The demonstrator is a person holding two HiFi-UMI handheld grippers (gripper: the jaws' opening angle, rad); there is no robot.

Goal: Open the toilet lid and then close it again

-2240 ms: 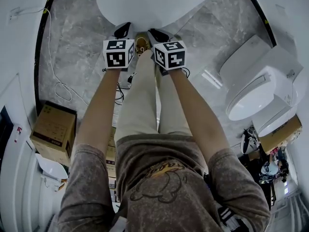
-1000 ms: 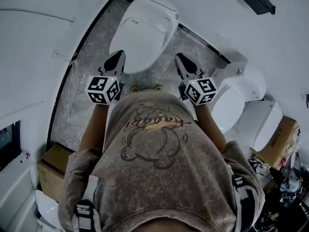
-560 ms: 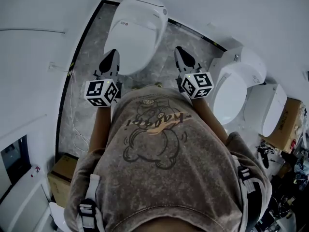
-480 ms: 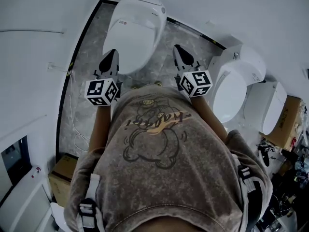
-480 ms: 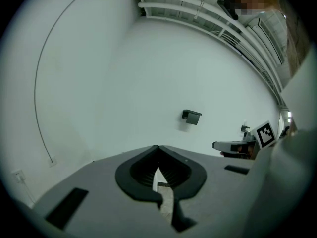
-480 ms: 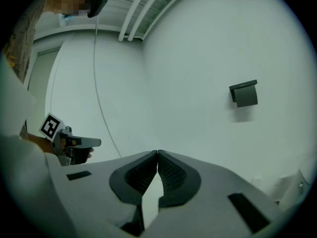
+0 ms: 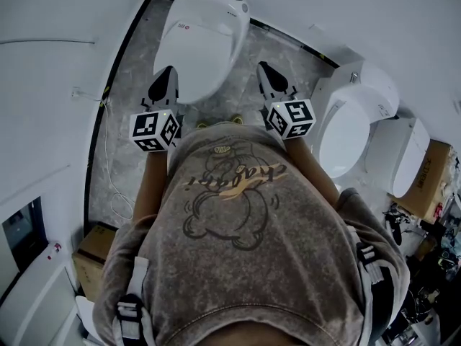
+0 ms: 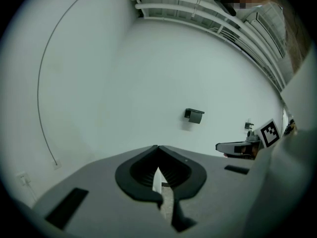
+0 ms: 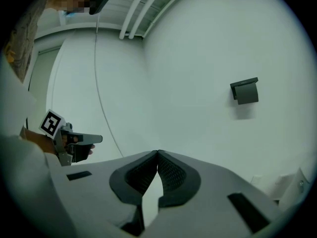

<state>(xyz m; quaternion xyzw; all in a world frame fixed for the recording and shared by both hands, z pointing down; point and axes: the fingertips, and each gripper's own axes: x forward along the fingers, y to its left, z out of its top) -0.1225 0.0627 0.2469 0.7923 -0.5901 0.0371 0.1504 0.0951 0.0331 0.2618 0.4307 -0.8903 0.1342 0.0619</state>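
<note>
The white oval toilet lid (image 7: 204,31) lies flat on its bowl, directly ahead of the standing person and between the two grippers, touching neither.

Gripper state:
- Left gripper (image 7: 167,74): black jaws clenched tip to tip, nothing between them. It is near the lid's left edge.
- Right gripper (image 7: 263,69): black jaws likewise pressed together and empty. It hangs over the grey marble floor (image 7: 284,49), apart from the lid's right edge.

Probable faults:
1. Clenched jaws cannot clamp the lid rim. A lift attempted this way would have to hook under the edge, and the smooth plastic may slip off.
2. A lid released before it rests could drop and slam.
3. The thin white cable (image 7: 108,157) trails on the floor at the left and could snag a foot.
4. The neighbouring white toilet (image 7: 346,132) stands near the right arm, so a wide swing could strike it.
</note>
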